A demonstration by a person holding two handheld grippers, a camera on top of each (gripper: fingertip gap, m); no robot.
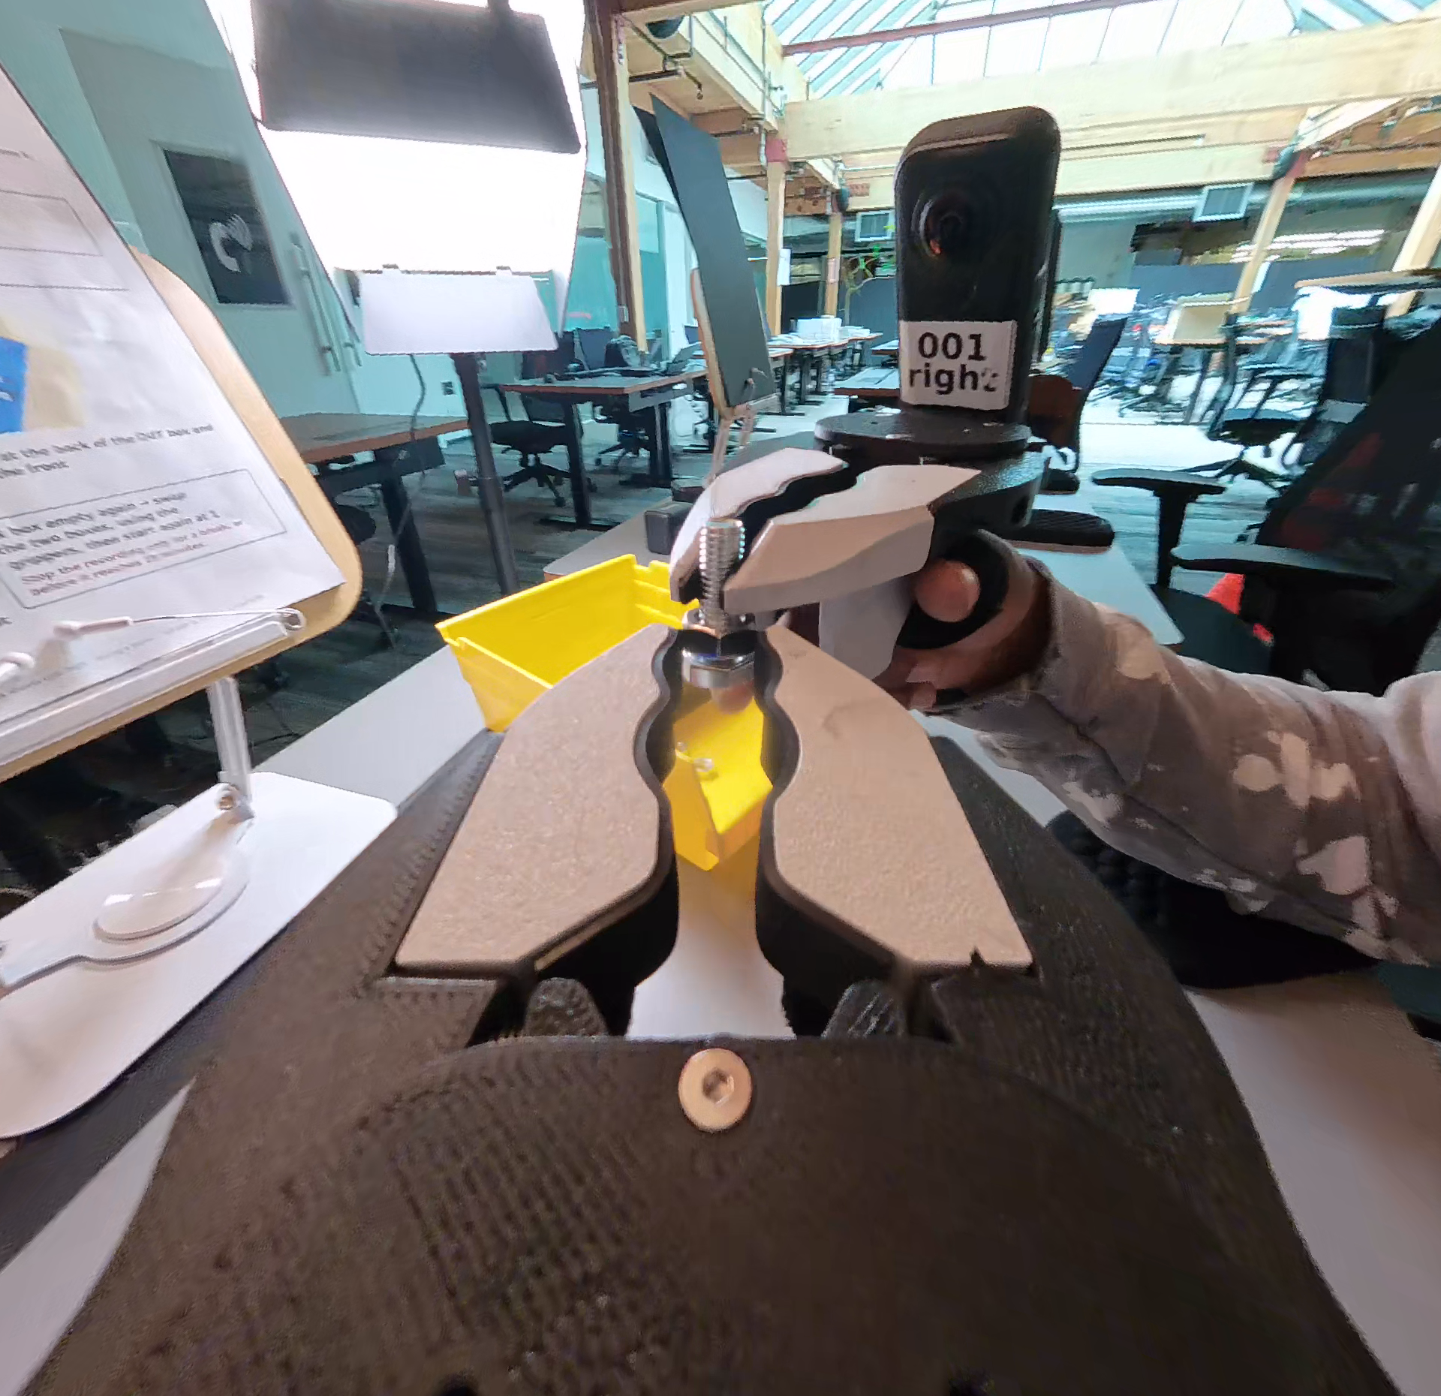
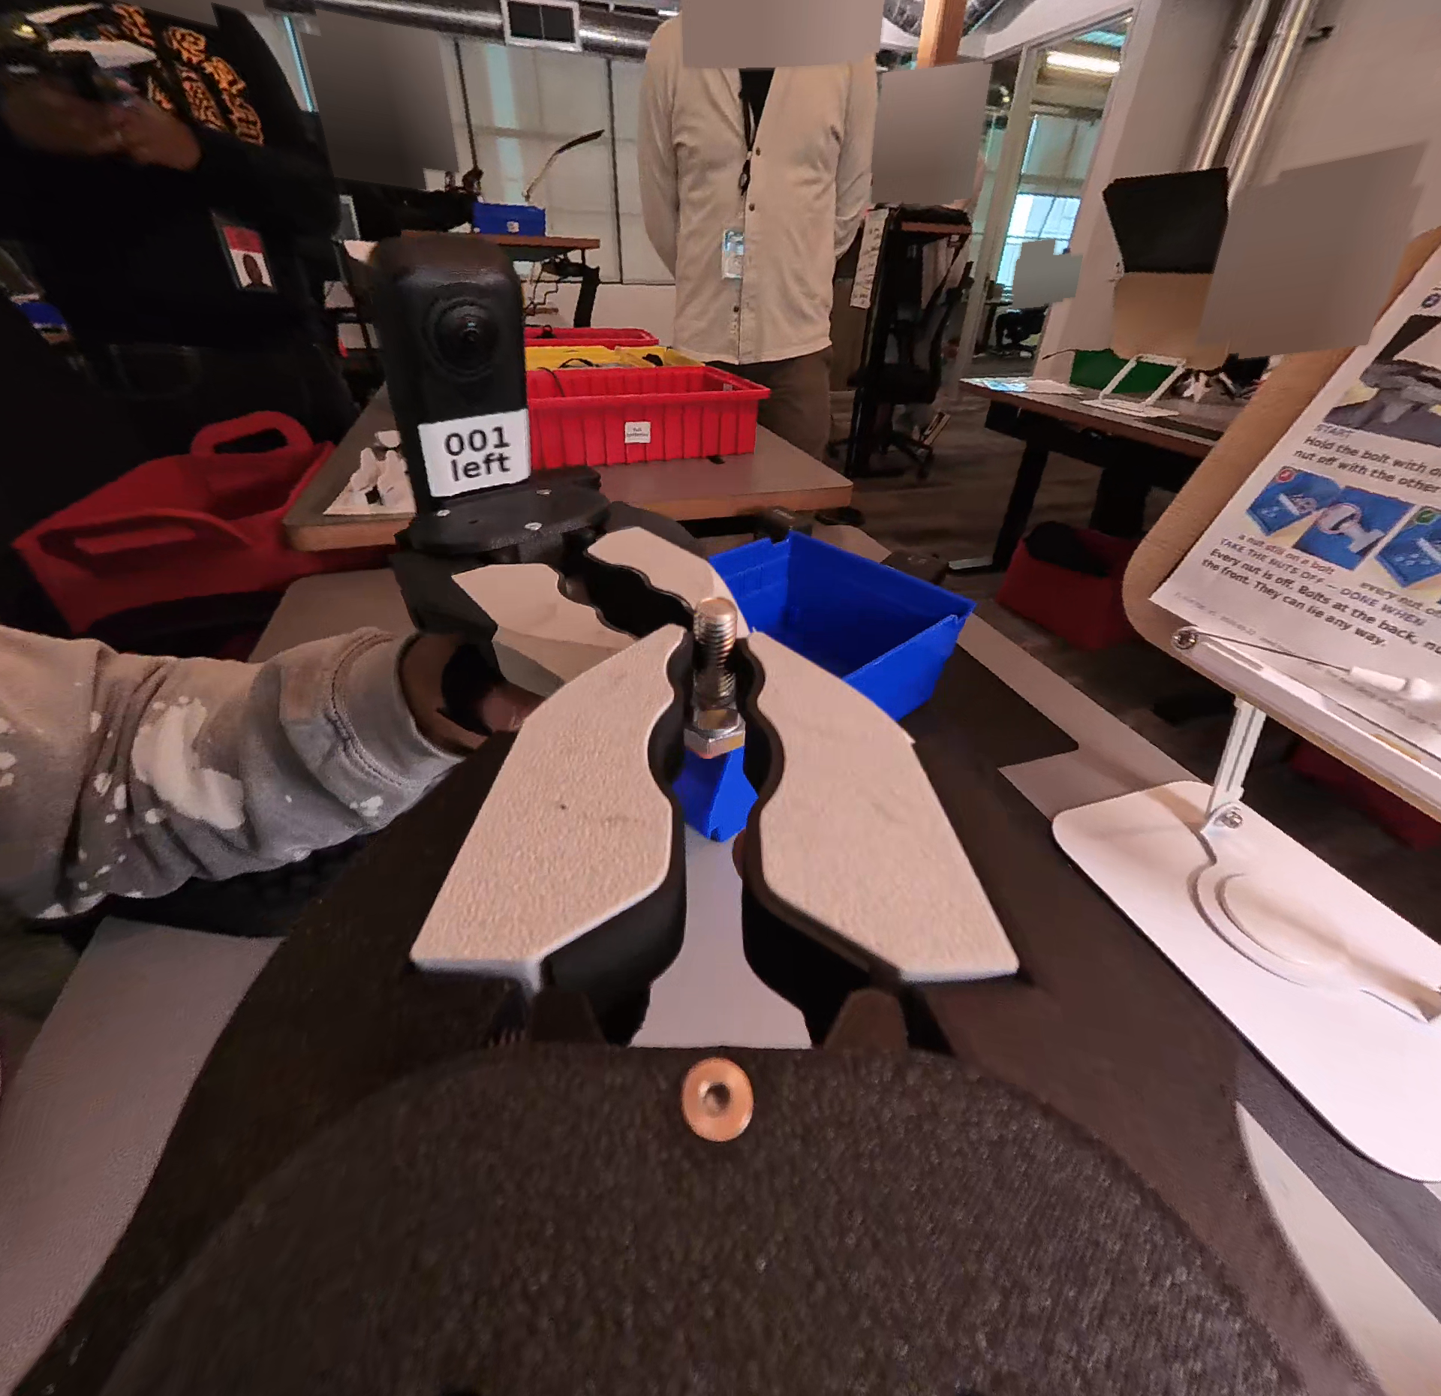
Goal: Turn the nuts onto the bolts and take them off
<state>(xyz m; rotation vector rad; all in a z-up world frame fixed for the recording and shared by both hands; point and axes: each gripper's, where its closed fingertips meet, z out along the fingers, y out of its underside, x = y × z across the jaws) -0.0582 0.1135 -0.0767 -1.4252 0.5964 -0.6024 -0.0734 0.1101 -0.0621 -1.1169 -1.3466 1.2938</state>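
Observation:
A silver bolt point(image 1: 721, 555) stands upright in the air between both grippers, threaded tip on top. My right gripper point(image 1: 713, 583) reaches in from the right and is shut on the threaded shaft. A hex nut point(image 1: 713, 622) sits just under its fingers. My left gripper point(image 1: 713, 657) is shut on the bolt's lower head end. In the right wrist view, my right gripper point(image 2: 713, 657) clamps the bolt point(image 2: 713, 633). The hex pieces point(image 2: 713, 735) show below it in the gap. The left gripper point(image 2: 670, 606) comes in from the left, its tips hidden.
A yellow bin point(image 1: 546, 641) lies on the table beyond the left gripper. A blue bin point(image 2: 842, 618) lies beyond the right gripper. A clipboard on a white stand point(image 1: 156, 501) is at the table's side and also shows in the right wrist view point(image 2: 1325, 579). People stand behind red trays point(image 2: 647, 415). Less than 4 cm separates the two grippers' tips.

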